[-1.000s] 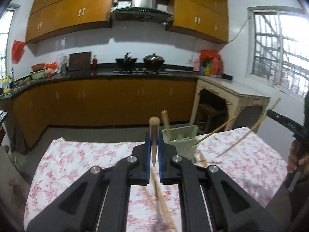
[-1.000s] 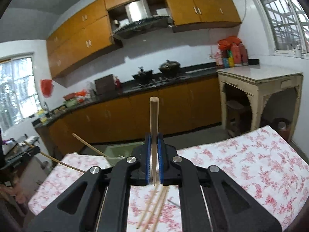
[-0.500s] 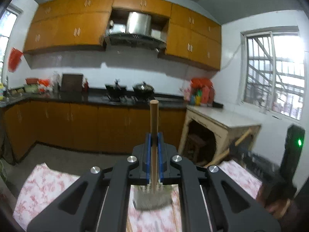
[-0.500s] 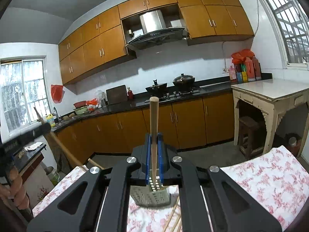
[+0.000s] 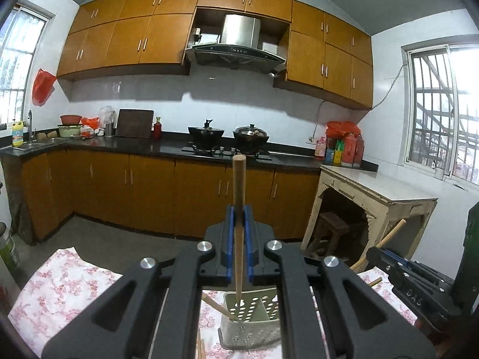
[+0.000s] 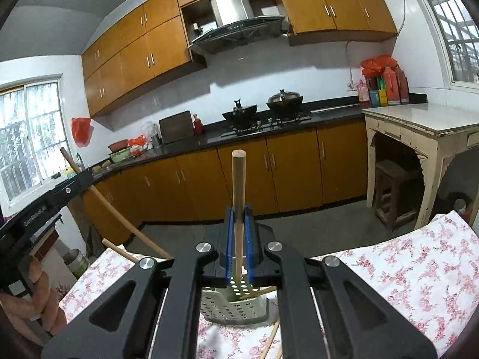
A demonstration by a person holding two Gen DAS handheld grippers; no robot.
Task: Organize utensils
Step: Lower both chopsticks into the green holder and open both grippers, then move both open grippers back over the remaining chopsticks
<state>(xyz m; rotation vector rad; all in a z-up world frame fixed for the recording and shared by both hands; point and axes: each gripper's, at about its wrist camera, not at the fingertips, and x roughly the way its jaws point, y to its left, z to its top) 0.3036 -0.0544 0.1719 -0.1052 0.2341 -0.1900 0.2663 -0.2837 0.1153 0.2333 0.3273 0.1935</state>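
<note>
Left wrist view: left gripper (image 5: 238,224) clamps a chopstick (image 5: 238,197) upright over the perforated holder (image 5: 251,320). Right gripper (image 6: 238,224) pinches its own chopstick (image 6: 238,197) too.

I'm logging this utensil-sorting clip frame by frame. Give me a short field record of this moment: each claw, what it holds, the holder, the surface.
left claw: shut on a wooden chopstick, upright
right claw: shut on a second wooden chopstick, upright
holder: pale green perforated utensil basket, below both claws
in holder: at least one chopstick leaning inside
surface: floral tablecloth
loose items: chopsticks lying on the cloth beside the basket
</note>
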